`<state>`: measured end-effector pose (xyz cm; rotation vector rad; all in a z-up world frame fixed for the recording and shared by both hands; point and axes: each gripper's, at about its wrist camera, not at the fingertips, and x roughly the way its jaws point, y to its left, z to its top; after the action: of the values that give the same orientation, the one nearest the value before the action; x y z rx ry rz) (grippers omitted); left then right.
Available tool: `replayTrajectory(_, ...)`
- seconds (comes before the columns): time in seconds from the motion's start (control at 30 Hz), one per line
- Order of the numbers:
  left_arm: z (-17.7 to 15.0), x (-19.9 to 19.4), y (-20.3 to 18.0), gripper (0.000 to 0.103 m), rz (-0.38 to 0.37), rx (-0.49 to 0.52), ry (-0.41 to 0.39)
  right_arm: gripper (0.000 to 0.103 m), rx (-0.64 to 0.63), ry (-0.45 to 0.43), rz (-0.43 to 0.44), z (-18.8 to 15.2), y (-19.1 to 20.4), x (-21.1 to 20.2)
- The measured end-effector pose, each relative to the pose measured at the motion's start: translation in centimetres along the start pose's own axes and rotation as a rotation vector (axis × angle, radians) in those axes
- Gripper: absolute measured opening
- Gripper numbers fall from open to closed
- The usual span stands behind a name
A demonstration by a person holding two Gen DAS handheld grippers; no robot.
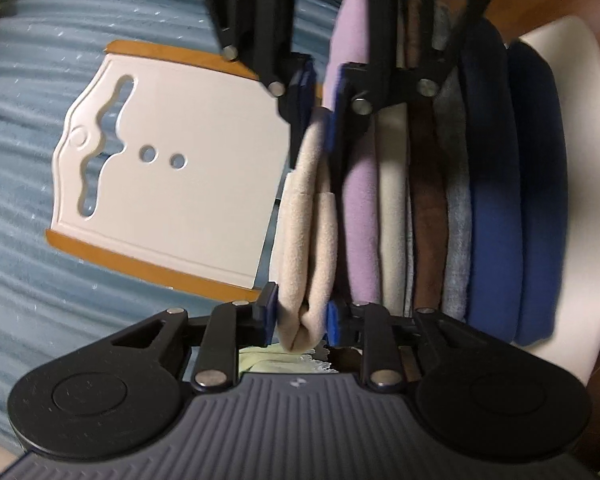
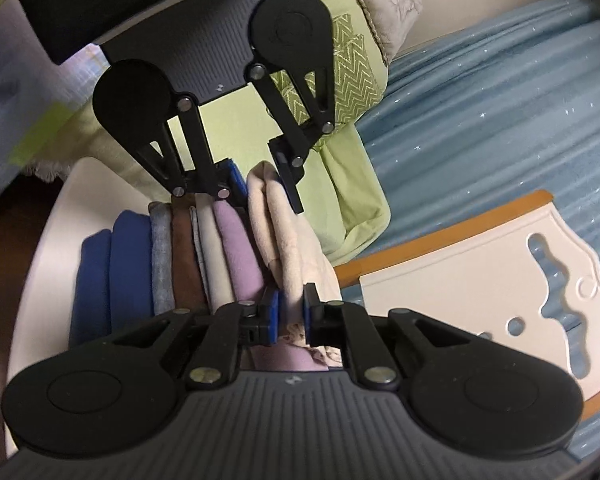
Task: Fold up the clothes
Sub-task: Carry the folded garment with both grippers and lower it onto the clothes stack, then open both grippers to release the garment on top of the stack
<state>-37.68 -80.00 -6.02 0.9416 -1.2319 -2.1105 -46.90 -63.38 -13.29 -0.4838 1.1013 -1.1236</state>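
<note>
A folded beige cloth (image 1: 308, 220) (image 2: 296, 248) stands on edge at the end of a row of folded clothes. It leans against a lilac piece (image 1: 360, 208) (image 2: 240, 256); cream, brown, grey and blue (image 1: 496, 220) (image 2: 128, 264) pieces follow. My left gripper (image 1: 300, 320) (image 2: 264, 188) is shut on one end of the beige cloth, its blue pads pressing the thick fold. My right gripper (image 2: 292, 316) (image 1: 322, 100) faces it and is shut on the opposite end, pinching a thin edge.
The row stands on a white round seat (image 1: 580, 160) (image 2: 52, 240). A white folding board with orange edges (image 1: 188, 160) (image 2: 460, 272) lies on the blue bed cover (image 1: 20, 160) (image 2: 500, 100) beside it. Green cloth (image 2: 348, 192) and a pillow (image 2: 388, 8) lie behind.
</note>
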Motion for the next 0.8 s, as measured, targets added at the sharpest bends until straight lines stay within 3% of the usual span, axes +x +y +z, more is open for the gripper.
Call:
replayTrajectory(0.1, 0.3, -0.6, 1.0, 0.036, -0.023, -0.116, -0.017, 0.008, 0.02, -0.002, 0.001, -0.3, -0.2, -0.5)
replayTrajectory(0.27, 1.1, 0.1, 1.1, 0.033, -0.049, -0.139, -0.012, 0.009, 0.078, -0.004, -0.001, -1.1, -0.5, -1.2)
replayTrajectory(0.43, 1.0, -0.8, 2.2, 0.036, -0.054, -0.23, -0.005, 0.01, 0.102, -0.002, 0.004, -1.1, -0.6, -1.7)
replayTrajectory(0.53, 1.5, -1.8, 2.9, 0.048, -0.024, -0.329, 0.007, 0.021, 0.19, -0.016, -0.013, -1.4, -1.3, -3.6)
replayTrajectory(0.67, 2.0, -4.9, 1.8, 0.064, -0.007, -0.597, 0.043, 0.035, 0.377, -0.019, -0.026, -2.7, -0.9, -6.9)
replayTrajectory(0.73, 2.1, -6.2, 1.0, 0.073, -0.011, -0.753, 0.067, 0.049, 0.522, -0.002, -0.048, -3.7, 0.2, -9.2)
replayTrajectory(0.8, 2.2, -7.4, 0.1, 0.089, -0.013, -0.911, 0.092, 0.082, 0.614, 0.01, -0.067, -4.3, 1.0, -10.6)
